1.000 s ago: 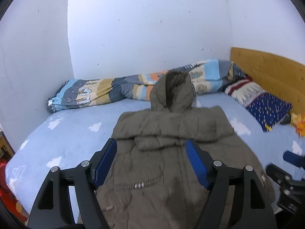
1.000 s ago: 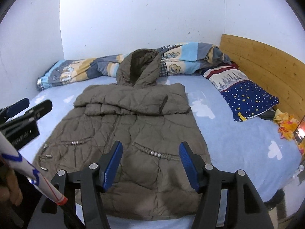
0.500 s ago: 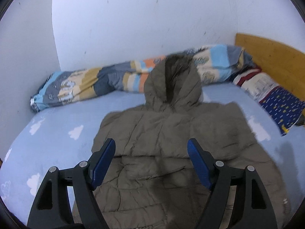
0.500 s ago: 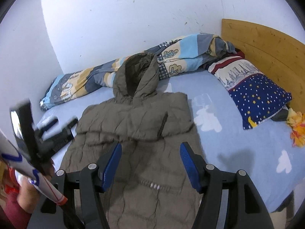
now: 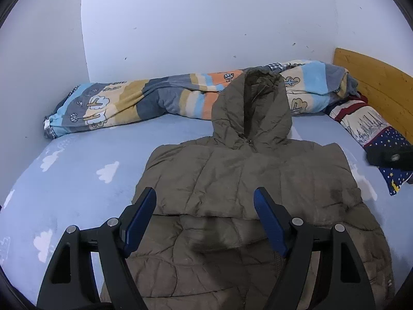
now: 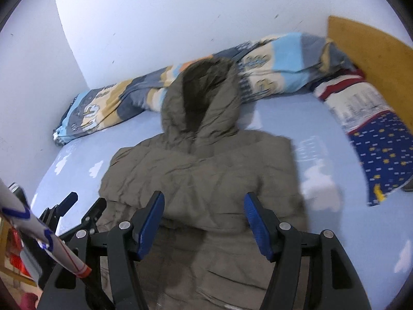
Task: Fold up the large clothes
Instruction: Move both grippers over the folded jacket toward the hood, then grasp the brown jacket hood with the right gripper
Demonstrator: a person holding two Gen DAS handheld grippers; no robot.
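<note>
A: Both grippers have advanced up the coat since a second ago; pocket snaps then in view are now out of frame, folded sleeves fill the foreground.

B: Claw state?

A: Left gripper (image 5: pixel 205 201) released, blue pads apart, nothing between them, above the coat (image 5: pixel 245 180). Right gripper (image 6: pixel 204 206) likewise released and empty, above the same coat (image 6: pixel 206 170). Contact with the fabric: cannot tell.

B: Orientation of the coat?

A: Long axis runs away from the cameras, toward the quilt (image 5: pixel 160 98). Hood (image 5: pixel 251 108) at the far end, its tip overlapping the quilt; the hem end runs out of frame at the bottom. Front side up, zipper on the centre line.

B: Appearance?

A: Olive-brown, quilted, puffy. Sleeves folded across the chest, forming a band with a straight lower edge just beyond the pads. Hood open, dark inside.

B: Surface and room?

A: Coat lies flat on a bed (image 5: pixel 77 180) with a light-blue sheet printed with white clouds. Striped quilt is rolled along the wall (image 5: pixel 206 25) behind the hood. Right of the coat: pillow (image 5: pixel 382 139), navy with stars; wooden headboard (image 5: pixel 374 82) beyond it. Walls white. Right view blurred.
</note>
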